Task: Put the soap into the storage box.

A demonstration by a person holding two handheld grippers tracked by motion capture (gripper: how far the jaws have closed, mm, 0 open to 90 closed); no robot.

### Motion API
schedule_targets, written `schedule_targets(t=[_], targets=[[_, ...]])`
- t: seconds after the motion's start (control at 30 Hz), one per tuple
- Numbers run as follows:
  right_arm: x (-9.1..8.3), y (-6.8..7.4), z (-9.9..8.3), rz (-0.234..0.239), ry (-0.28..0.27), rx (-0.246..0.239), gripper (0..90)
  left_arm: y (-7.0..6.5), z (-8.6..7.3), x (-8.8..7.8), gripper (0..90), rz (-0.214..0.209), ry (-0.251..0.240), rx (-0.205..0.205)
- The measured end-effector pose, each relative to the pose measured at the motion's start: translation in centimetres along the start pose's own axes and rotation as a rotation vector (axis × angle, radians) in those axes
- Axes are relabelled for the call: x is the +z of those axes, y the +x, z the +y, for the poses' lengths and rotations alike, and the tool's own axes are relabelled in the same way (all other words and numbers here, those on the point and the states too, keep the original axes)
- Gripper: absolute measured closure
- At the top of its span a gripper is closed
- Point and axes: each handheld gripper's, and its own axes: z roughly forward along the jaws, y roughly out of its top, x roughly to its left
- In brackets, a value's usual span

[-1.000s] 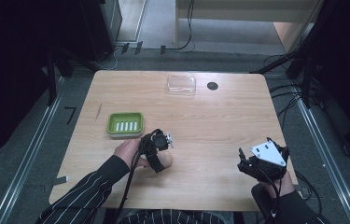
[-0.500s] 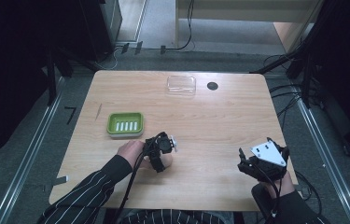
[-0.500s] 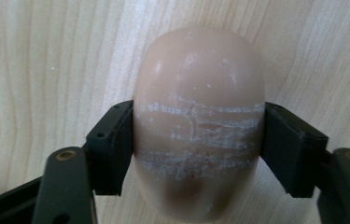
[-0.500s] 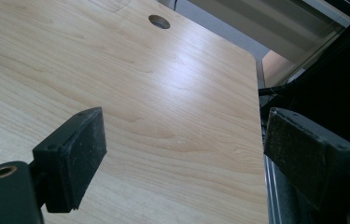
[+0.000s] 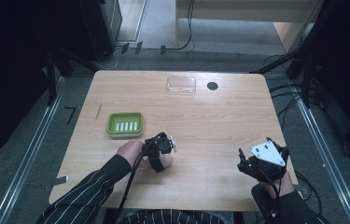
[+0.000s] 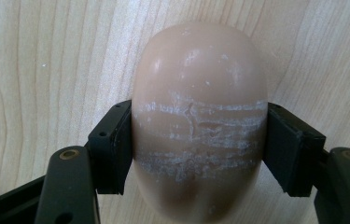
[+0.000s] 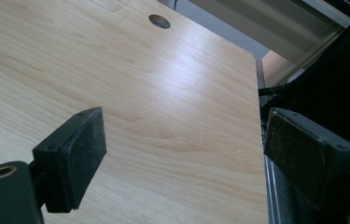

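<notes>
No legible writing or label is seen on any item. A light wood-grain table [image 5: 219, 121] is set on a grey floor, with dark equipment and cables around it. A beige soap bar [image 6: 199, 121] is clamped between the pads of the left gripper [image 5: 162, 150] near the table's front edge, left of centre; white scuff lines across the bar are resolved in the left gripper view. The jaws have just been closing onto it. The right gripper [image 5: 249, 167] is held wide apart, with nothing between its jaws, at the front right corner. A green soap dish [image 5: 125, 124] lies toward the left edge; a clear lid [image 5: 181, 85] and a cable hole [image 5: 212, 86] lie at the far edge.
</notes>
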Motion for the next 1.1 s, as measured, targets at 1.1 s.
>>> schedule_targets(t=[1.1], targets=[[0.0, 0.0, 0.0, 0.006, -0.003, 0.003, 13.8, 0.7, -3.6, -2.3, 33.8, 0.019, -0.039, 0.013]])
